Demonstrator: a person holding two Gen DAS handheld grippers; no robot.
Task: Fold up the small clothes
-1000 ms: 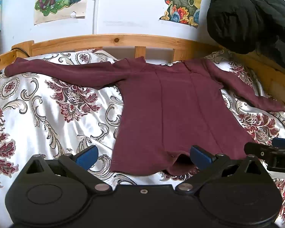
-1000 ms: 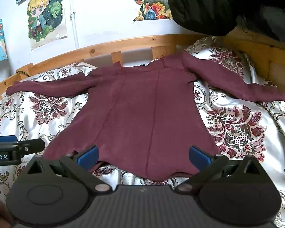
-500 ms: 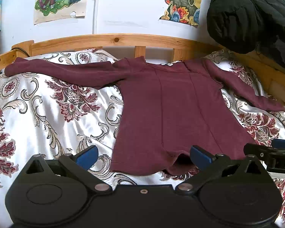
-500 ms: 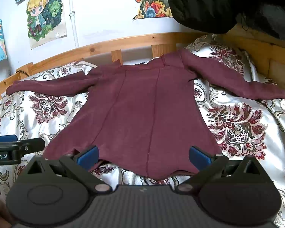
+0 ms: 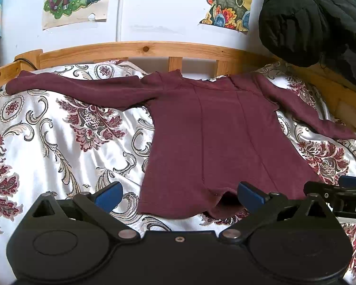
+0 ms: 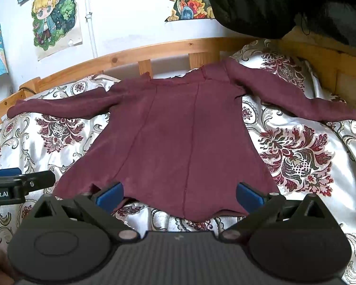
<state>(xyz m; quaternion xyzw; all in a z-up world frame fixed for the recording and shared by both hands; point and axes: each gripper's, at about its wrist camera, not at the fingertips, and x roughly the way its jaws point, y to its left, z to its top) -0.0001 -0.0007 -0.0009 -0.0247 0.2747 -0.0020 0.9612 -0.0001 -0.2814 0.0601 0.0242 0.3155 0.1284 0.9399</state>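
Left wrist view: a maroon shirt [image 5: 216,142] is seen spread flat on the bed [image 5: 59,147], collar toward the headboard [image 5: 144,48], hem at the near edge, sleeves stretched toward the side edges. Its long axis is judged to run from near edge to headboard. The left claw [image 5: 178,193] and right claw [image 6: 179,193] are held wide apart, nothing gripped. One layer of the hem could be pinched alone, or the slippery satin cover caught with it, so the fold would be skewed.

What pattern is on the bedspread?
Silvery white bedspread with dark red and grey floral damask motifs; clearest in the right wrist view.
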